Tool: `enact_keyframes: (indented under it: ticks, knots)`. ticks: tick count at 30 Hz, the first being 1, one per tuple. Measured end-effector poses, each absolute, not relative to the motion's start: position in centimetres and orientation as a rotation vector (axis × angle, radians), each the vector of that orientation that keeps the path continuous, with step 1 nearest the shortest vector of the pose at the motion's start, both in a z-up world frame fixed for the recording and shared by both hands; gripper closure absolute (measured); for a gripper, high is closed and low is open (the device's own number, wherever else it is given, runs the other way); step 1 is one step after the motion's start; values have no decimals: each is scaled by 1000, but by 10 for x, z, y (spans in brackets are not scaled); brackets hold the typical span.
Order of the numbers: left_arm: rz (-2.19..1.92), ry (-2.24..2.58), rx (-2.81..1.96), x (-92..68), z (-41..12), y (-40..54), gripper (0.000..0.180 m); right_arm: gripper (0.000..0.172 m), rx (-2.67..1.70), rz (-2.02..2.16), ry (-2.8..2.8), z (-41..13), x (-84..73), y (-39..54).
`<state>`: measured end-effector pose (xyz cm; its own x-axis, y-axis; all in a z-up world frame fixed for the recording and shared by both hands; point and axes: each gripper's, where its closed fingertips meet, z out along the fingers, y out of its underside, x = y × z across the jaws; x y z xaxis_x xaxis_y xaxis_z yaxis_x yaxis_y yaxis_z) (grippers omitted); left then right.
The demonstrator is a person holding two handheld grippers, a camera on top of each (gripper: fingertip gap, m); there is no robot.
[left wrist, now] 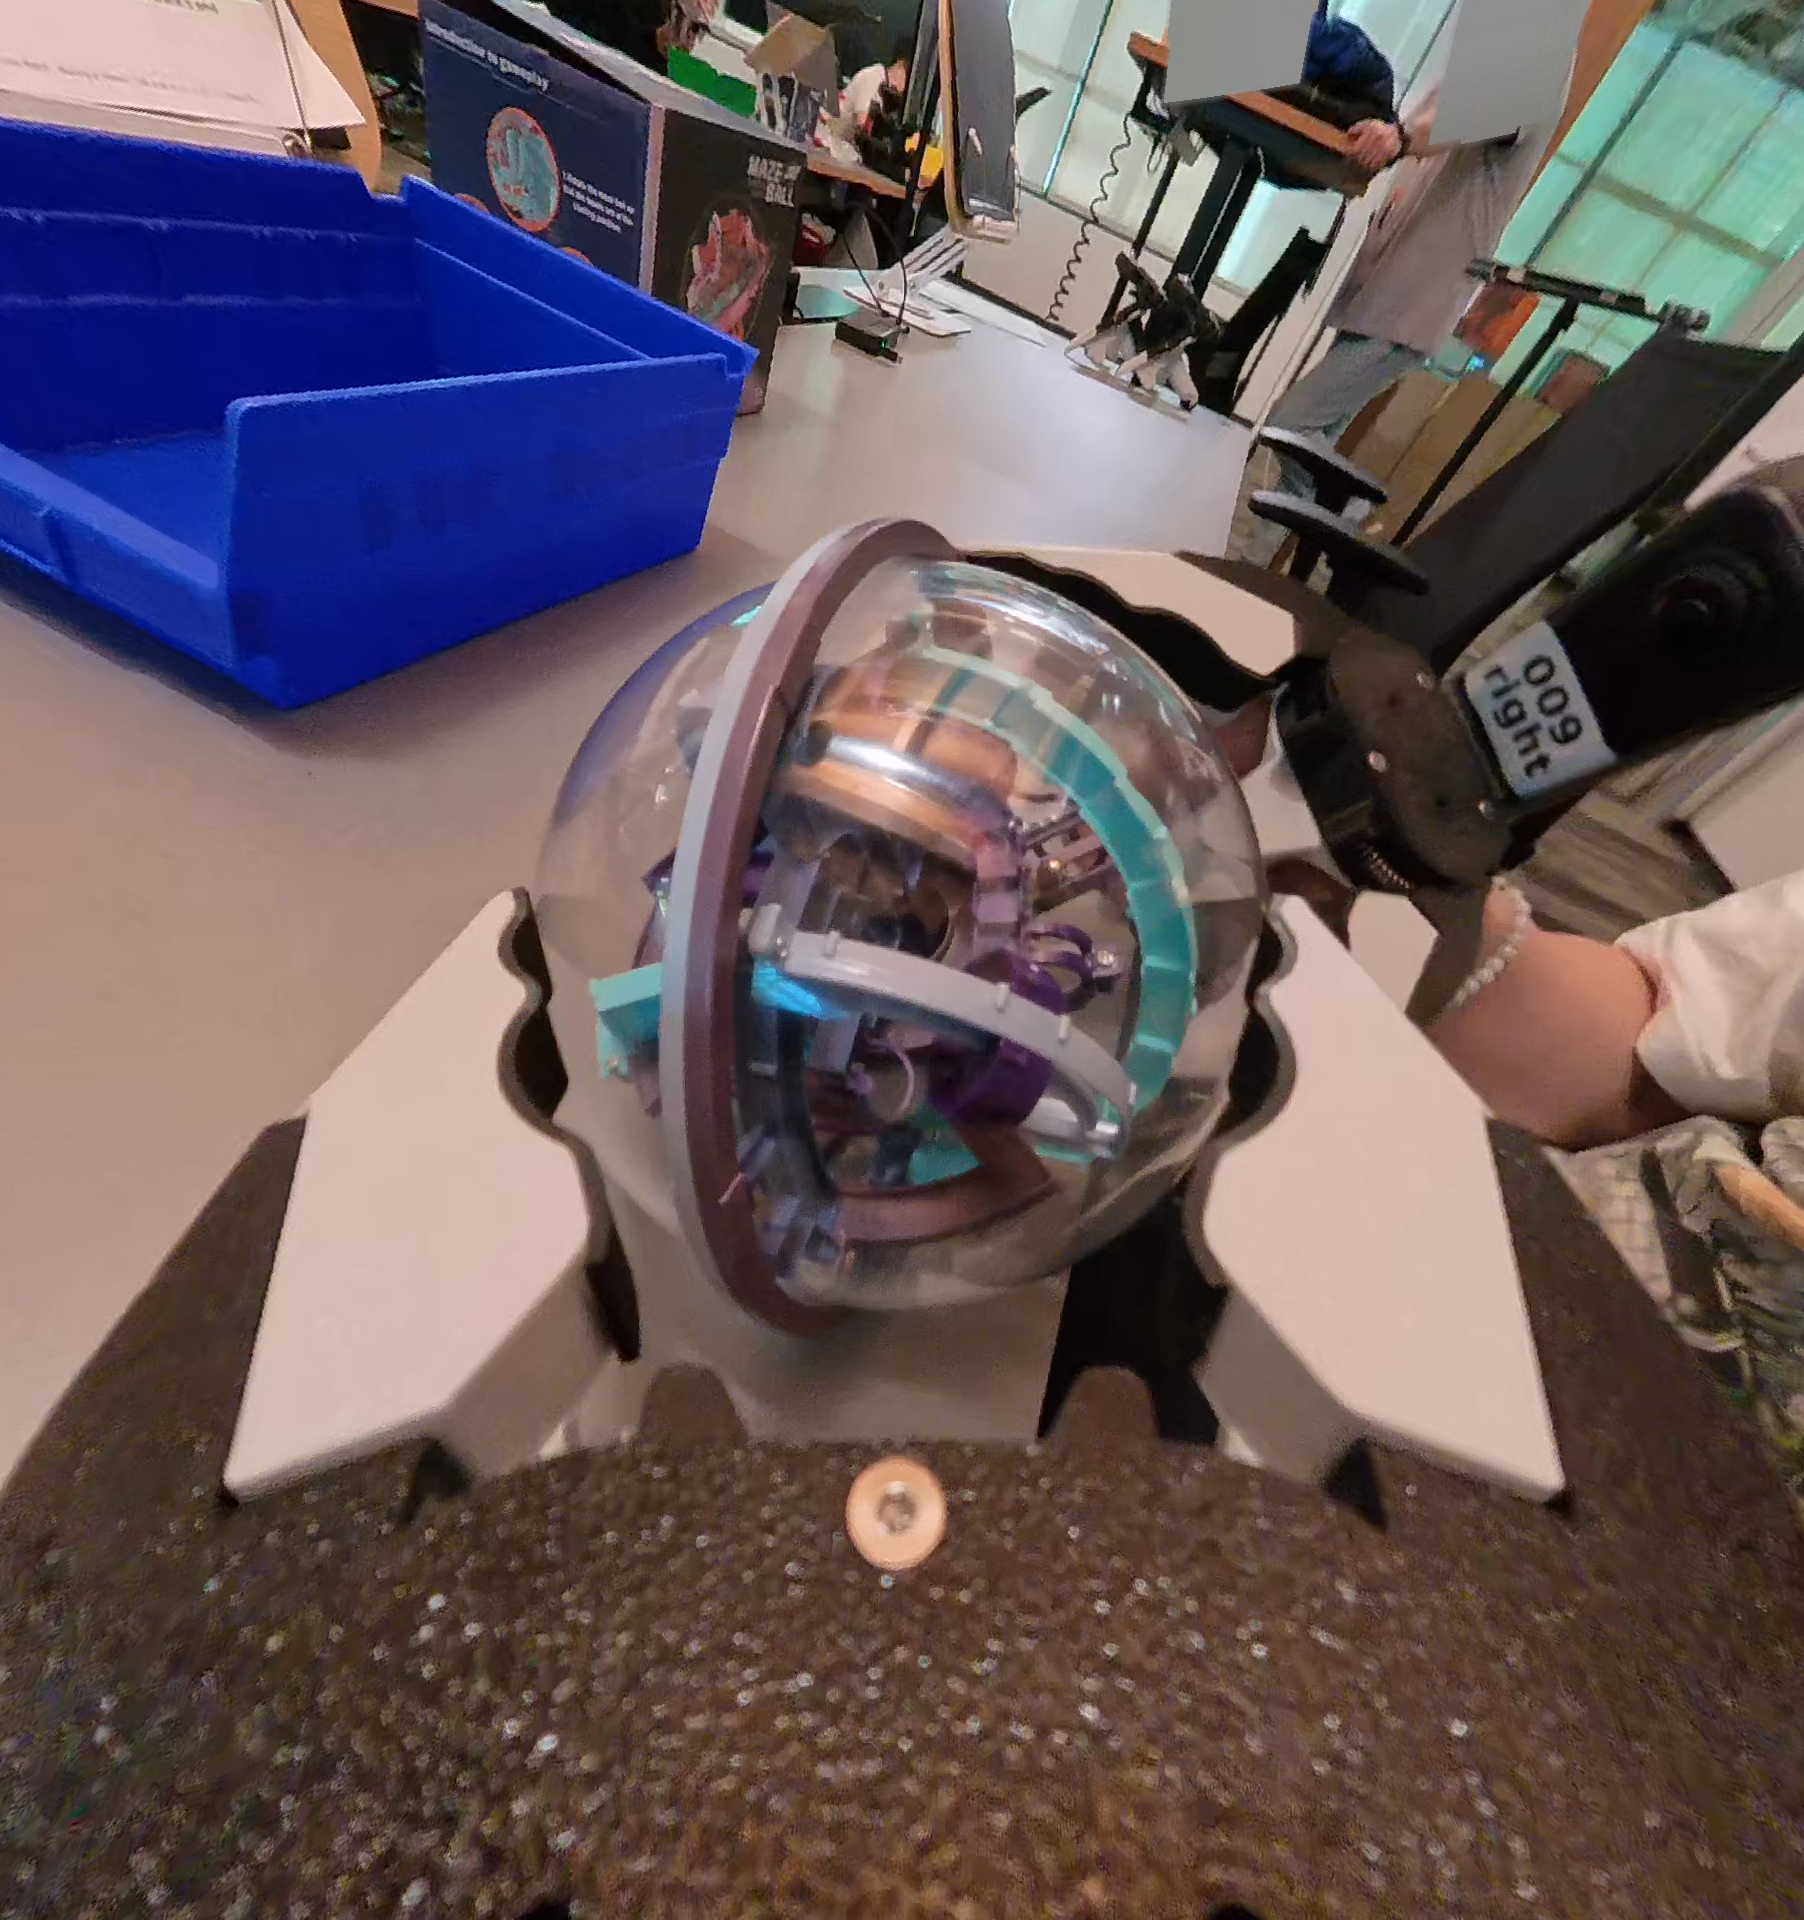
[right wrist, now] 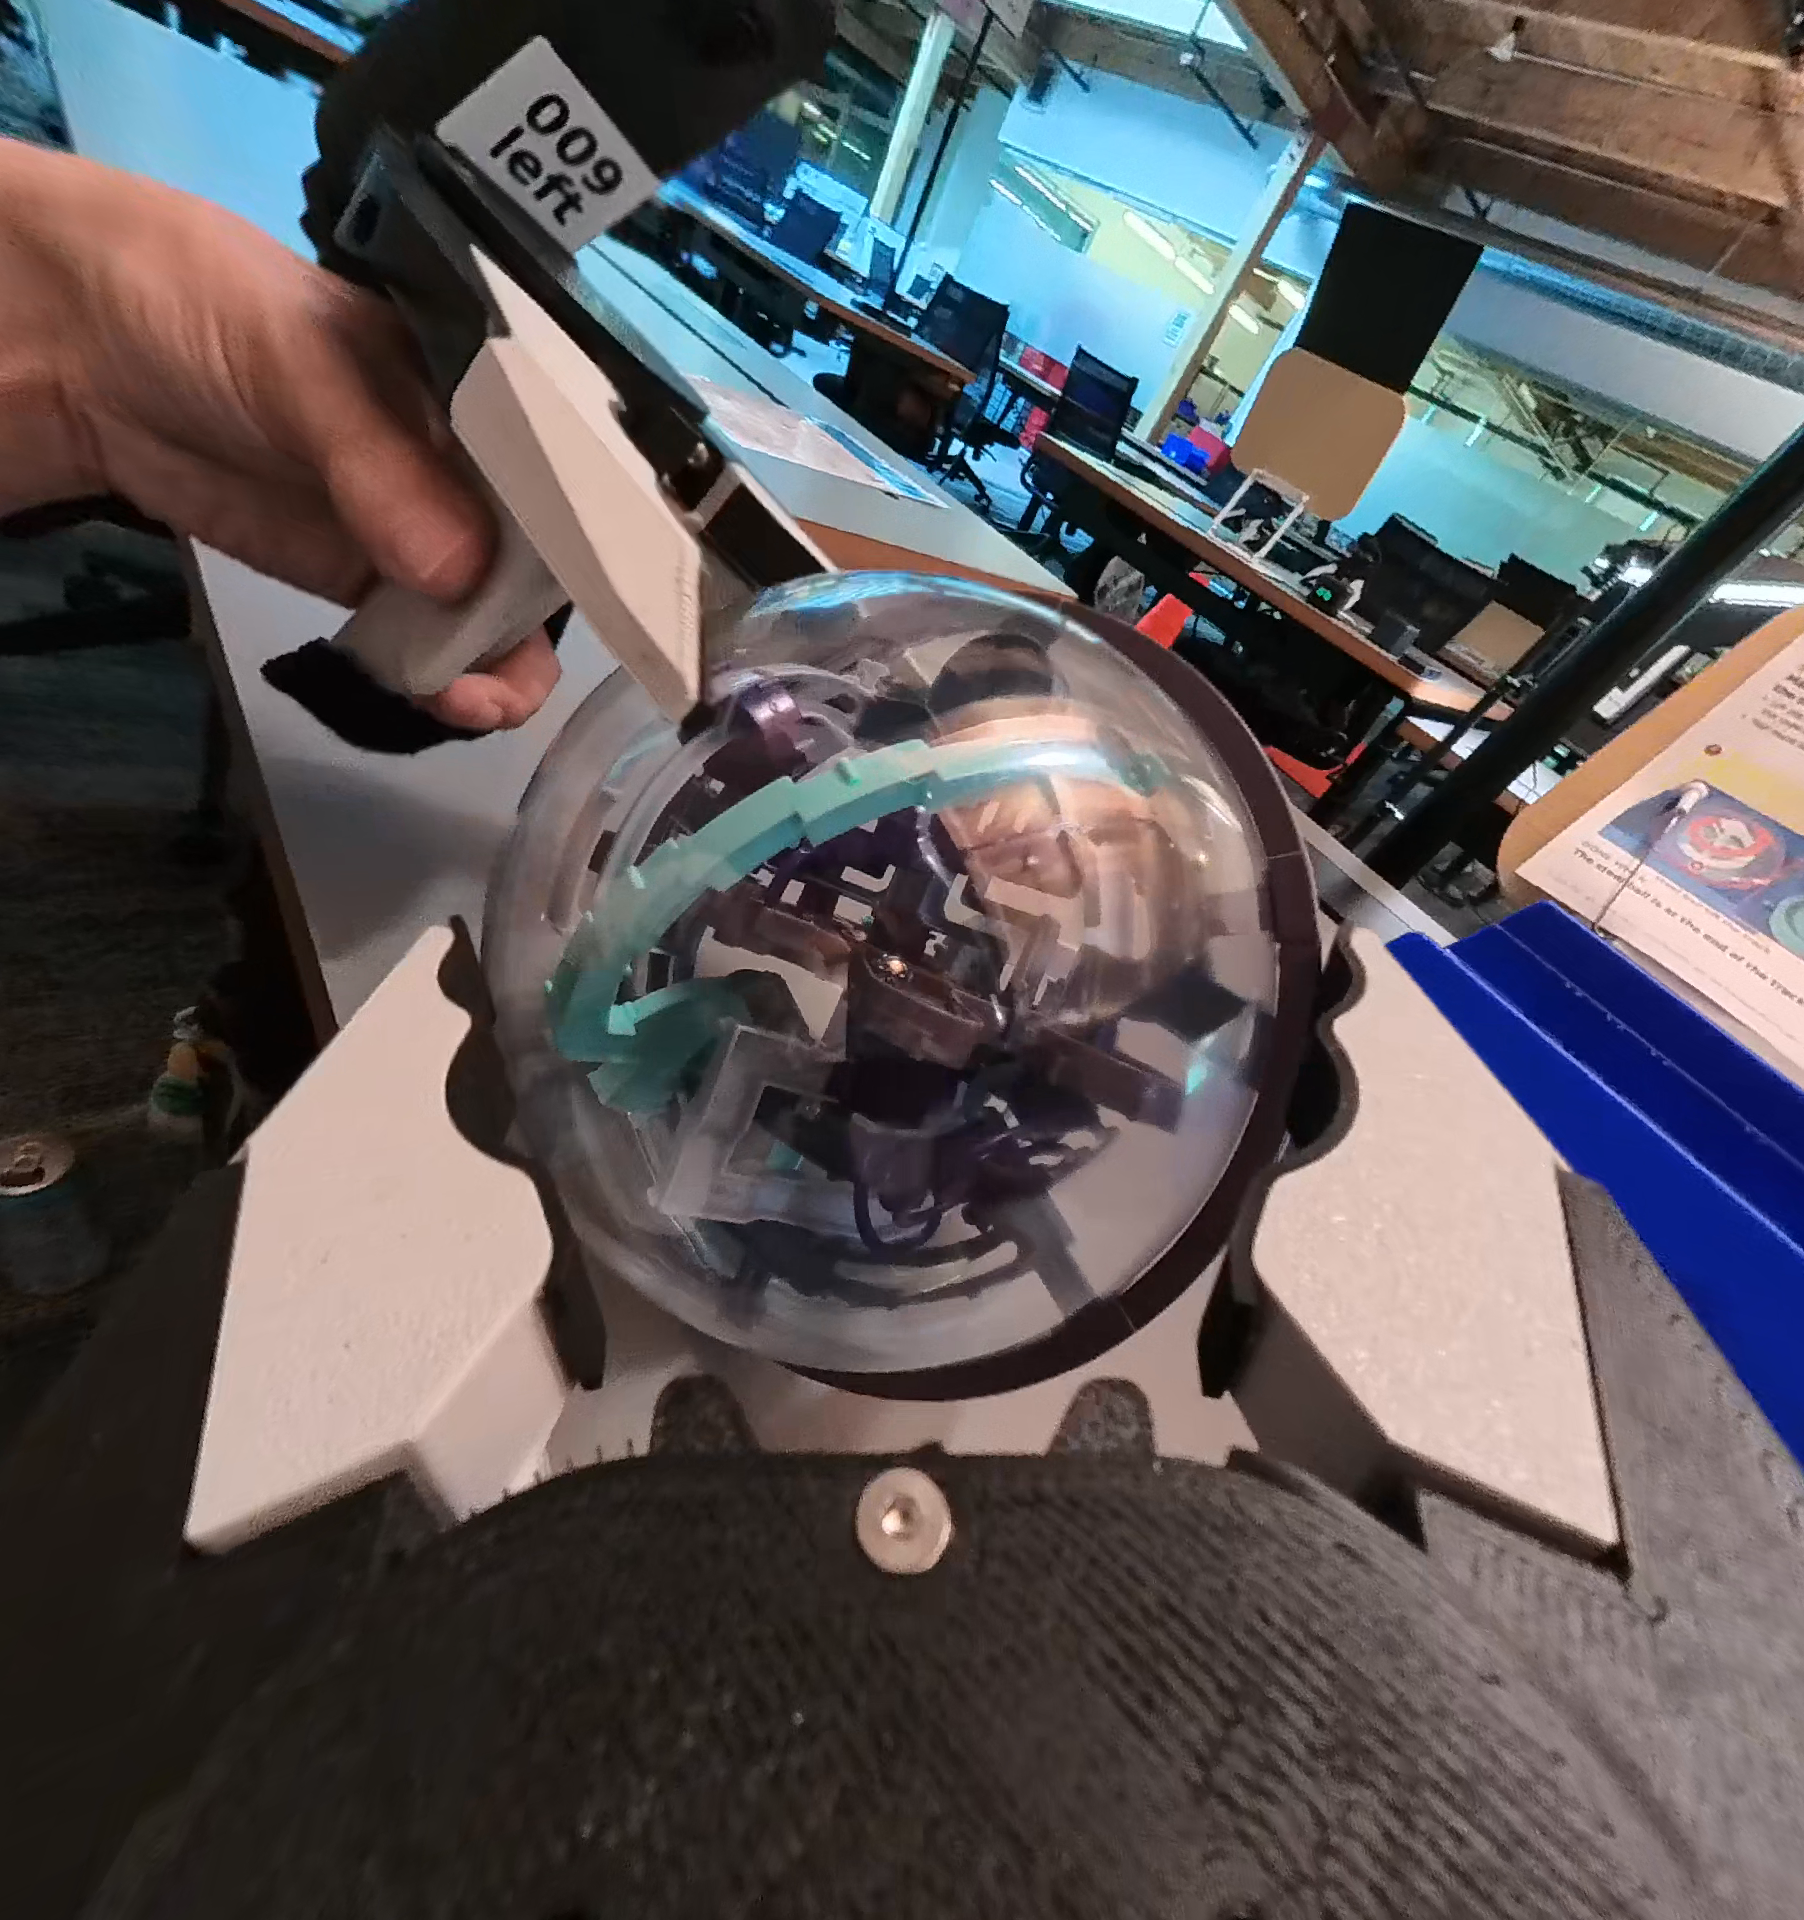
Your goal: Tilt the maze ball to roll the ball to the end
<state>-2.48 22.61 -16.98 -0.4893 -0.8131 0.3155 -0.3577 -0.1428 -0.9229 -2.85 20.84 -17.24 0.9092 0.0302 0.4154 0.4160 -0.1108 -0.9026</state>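
The maze ball (left wrist: 939,852) is a clear sphere with a dark rim band and teal, grey and purple tracks inside. My left gripper (left wrist: 903,935) is shut on it, with both white fingers (left wrist: 430,1143) pressed against its sides. My right gripper (right wrist: 898,966) is also shut on the maze ball (right wrist: 877,1039), clamping it from the other side. The right gripper shows in the left wrist view (left wrist: 1397,748) at the ball's far right. The left gripper's fingertip (right wrist: 659,623) touches the ball's top left in the right wrist view. A small shiny ball (right wrist: 891,964) sits on a dark track.
A blue bin (left wrist: 358,447) stands on the grey table (left wrist: 150,883) to the left; it also shows in the right wrist view (right wrist: 1656,1091). The game's box (left wrist: 669,208) stands behind it. An instruction sheet (right wrist: 1708,831) leans at the right. A person (left wrist: 1449,208) stands beyond the table.
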Motion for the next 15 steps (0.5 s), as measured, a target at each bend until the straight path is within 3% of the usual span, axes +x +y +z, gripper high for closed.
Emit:
enact_keyframes:
  ticks: [9,15]
  knots:
    - [-1540,1849,-1028,-36,-167,220,52,23,-1687,-381,-559,-189,-30,200]
    - [-1461,1887,-1000,-34,-170,215,49,20,-1670,-269,-352,-180,-31,201]
